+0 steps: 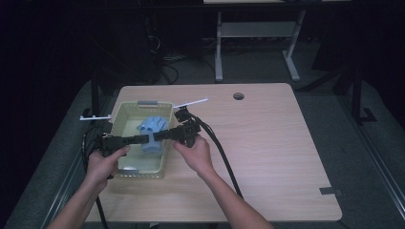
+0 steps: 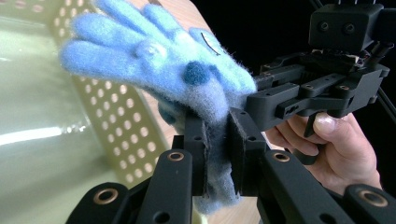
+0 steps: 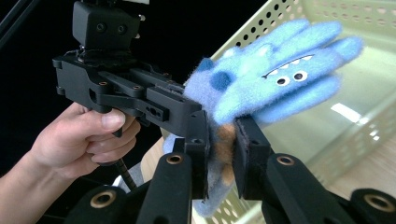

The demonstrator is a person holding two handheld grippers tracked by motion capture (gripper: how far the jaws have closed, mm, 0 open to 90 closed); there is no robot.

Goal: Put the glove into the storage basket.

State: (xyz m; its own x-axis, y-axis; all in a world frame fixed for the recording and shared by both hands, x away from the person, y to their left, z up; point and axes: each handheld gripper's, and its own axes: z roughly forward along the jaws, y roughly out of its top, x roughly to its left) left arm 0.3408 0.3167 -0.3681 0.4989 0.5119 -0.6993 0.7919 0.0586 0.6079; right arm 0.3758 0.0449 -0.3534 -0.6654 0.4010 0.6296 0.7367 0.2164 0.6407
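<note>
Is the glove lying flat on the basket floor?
No: the glove is held up above the basket, pinched between both grippers' jaws.

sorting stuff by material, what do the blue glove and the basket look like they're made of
The blue glove looks like soft, matte knitted fleece or wool: its surface is fuzzy, with loose fibres at the edges, and it has stitched-on eyes and teeth. Both the left gripper and the right gripper pinch its cuff. The basket looks like pale yellow-green moulded plastic: smooth, slightly glossy, with even rows of round holes in its walls.
</note>
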